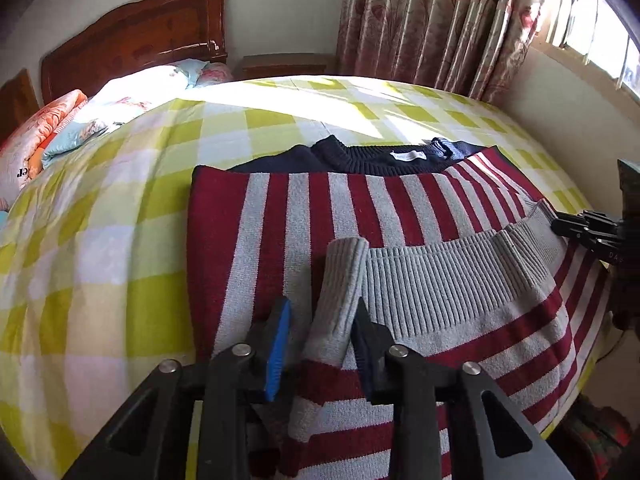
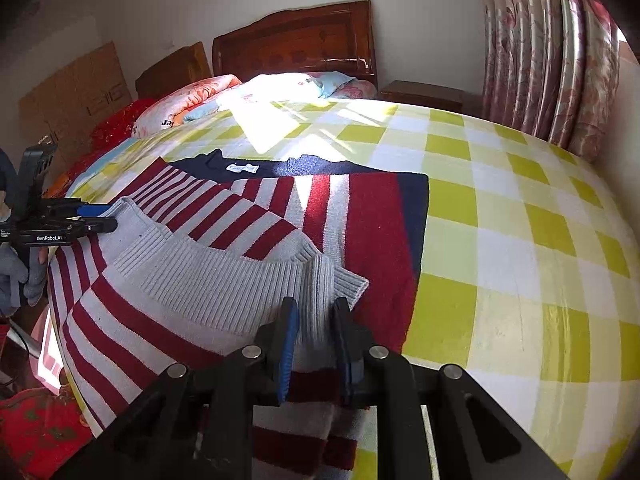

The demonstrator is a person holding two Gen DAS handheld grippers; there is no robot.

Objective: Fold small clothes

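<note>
- Left wrist view: my left gripper [image 1: 320, 332] has the grey ribbed hem [image 1: 344, 280] of the striped sweater [image 1: 304, 216] between its jaws; the cloth touches the right jaw, yet a gap shows beside the blue pad [image 1: 280, 344], so I cannot tell whether it truly pinches.
- The sweater lies on the checked bed cover [image 1: 120, 200] ahead of this gripper, hem lifted over the body, dark collar [image 1: 384, 160] at the far end.
- I judge the bottom-to-collar fold is under way; next I must carry the hem forward, level with the other corner.
- The right gripper [image 1: 576, 226] shows at the far right, at the other hem corner.
- Right wrist view: my right gripper [image 2: 314, 328] is clamped on its ribbed hem corner, cloth filling the narrow gap.
- The left gripper, held by a gloved hand [image 2: 16, 272], sits far left at the sweater's edge.
- Ahead lies bare cover up to the pillows [image 2: 280, 84]; to the right, plenty of room before the curtain [image 2: 552, 60]. The bed edge falls away just below the grippers, so I would keep the cloth from sliding off.
</note>
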